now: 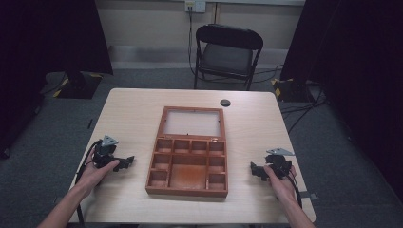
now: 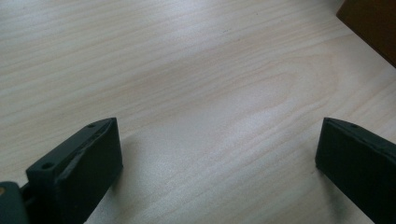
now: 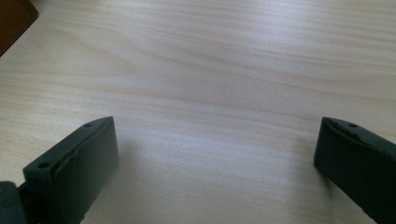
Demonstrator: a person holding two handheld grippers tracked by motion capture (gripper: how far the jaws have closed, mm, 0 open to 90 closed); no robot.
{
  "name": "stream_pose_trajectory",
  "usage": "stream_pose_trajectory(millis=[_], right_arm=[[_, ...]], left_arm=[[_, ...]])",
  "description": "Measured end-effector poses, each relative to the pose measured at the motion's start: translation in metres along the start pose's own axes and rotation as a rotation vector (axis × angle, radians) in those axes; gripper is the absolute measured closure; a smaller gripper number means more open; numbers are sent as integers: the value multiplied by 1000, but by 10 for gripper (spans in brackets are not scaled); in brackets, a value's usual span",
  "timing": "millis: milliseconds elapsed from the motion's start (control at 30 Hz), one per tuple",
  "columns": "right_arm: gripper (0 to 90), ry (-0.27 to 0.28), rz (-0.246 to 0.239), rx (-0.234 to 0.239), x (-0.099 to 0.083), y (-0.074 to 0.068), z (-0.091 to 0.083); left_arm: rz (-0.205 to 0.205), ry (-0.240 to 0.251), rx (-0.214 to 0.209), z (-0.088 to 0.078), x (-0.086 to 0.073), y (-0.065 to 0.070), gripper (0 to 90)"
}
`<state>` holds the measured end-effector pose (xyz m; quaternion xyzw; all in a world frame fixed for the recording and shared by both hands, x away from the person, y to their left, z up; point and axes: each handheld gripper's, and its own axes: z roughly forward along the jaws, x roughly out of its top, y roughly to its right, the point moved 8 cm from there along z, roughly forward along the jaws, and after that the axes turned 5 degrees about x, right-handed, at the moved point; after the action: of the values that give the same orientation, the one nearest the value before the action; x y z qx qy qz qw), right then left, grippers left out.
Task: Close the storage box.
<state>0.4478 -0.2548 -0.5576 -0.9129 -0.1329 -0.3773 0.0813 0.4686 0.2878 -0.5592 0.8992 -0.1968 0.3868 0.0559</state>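
Note:
A brown wooden box (image 1: 188,164) with several small compartments lies open in the middle of the light wooden table (image 1: 133,109), its glass-paned lid (image 1: 192,122) laid back flat behind it. My left gripper (image 1: 127,162) rests on the table left of the box, held in a hand, jaws wide open over bare wood (image 2: 219,130). A corner of the box (image 2: 369,23) shows at the upper right of the left gripper view. My right gripper (image 1: 255,172) rests right of the box, open with nothing between its jaws (image 3: 217,128). The box corner (image 3: 14,18) shows at upper left there.
A small dark round disc (image 1: 225,102) sits near the table's far edge. A black folding chair (image 1: 227,53) stands behind the table. Cables (image 1: 299,111) run over the grey floor at the right, and dark curtains (image 1: 47,38) hang at both sides.

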Motion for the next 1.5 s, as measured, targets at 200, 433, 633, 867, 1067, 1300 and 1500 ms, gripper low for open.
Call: stream_pose_trajectory(millis=[200, 433, 633, 867, 1067, 1300, 1500], right_arm=[[0, -15, -8, 8, 0, 1, -1], [182, -13, 5, 0, 3, 4, -5], [171, 43, 11, -25, 13, 9, -12], [171, 40, -57, 51, 26, -4, -10], [174, 84, -88, 72, 44, -11, -14], [174, 124, -85, 119, 70, -28, -7], [171, 124, -121, 176, 90, -51, 2]], left_arm=[[13, -11, 5, -2, 1, -4, 57], [-5, -15, -5, -3, 5, -3, 163], [-4, -8, -26, -5, 9, 2, 176], [-4, 38, -59, -11, 27, 13, 186], [17, 39, -68, -14, 36, 19, 184], [22, 62, -62, -16, 54, 18, 173], [19, 98, -68, -17, 79, 17, 175]])
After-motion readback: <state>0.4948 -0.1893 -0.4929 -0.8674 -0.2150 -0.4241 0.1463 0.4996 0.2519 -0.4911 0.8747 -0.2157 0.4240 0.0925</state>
